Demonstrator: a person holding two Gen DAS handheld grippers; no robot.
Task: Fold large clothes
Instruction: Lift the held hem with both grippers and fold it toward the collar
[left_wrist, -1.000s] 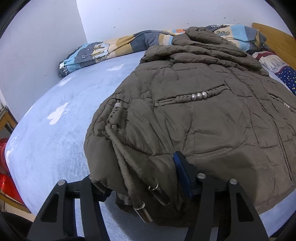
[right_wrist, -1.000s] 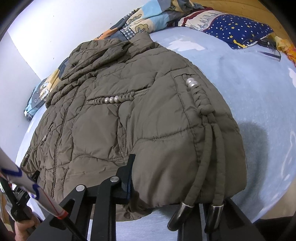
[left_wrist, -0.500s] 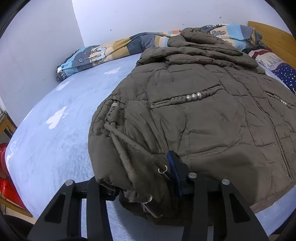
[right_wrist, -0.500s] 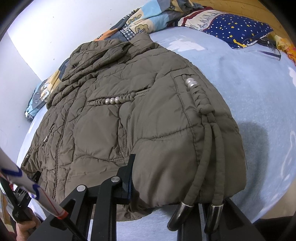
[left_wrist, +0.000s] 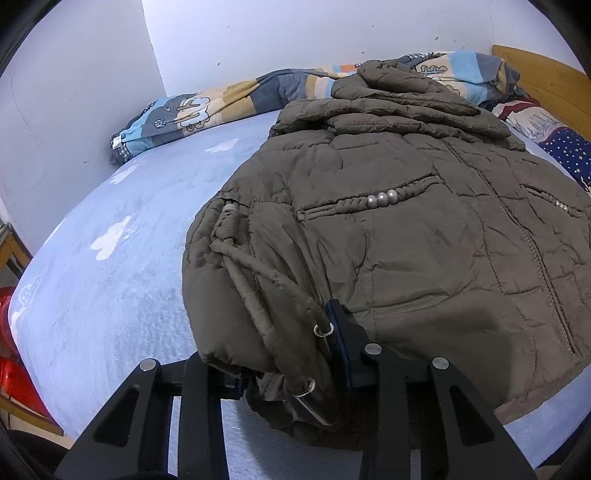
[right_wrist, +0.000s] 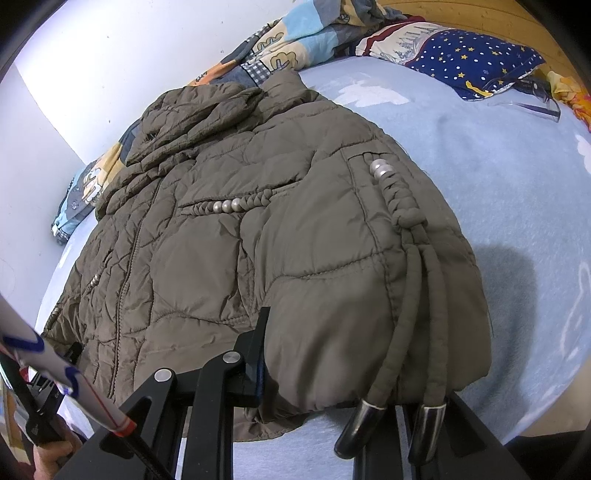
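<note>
A large olive-brown quilted jacket (left_wrist: 406, 229) lies spread on a light blue bed (left_wrist: 110, 266), hood toward the far wall. It also shows in the right wrist view (right_wrist: 258, 229). My left gripper (left_wrist: 288, 373) is shut on the jacket's near left hem corner, with its drawstring cords (left_wrist: 258, 288) bunched between the fingers. My right gripper (right_wrist: 354, 384) has its jaws around the near right hem corner. Two cords with metal tips (right_wrist: 391, 421) hang over the right finger, which is mostly hidden.
A patterned quilt (left_wrist: 221, 99) is bunched along the far wall. A star-print pillow (right_wrist: 472, 59) and a wooden headboard (left_wrist: 546, 77) are at the right. Clear glasses (right_wrist: 532, 103) lie on the bed. A red object (left_wrist: 11, 362) sits beside the left edge.
My left gripper has closed on the hem corner and lifted it, bunching fabric and cords between the fingers. The right gripper has stayed still.
</note>
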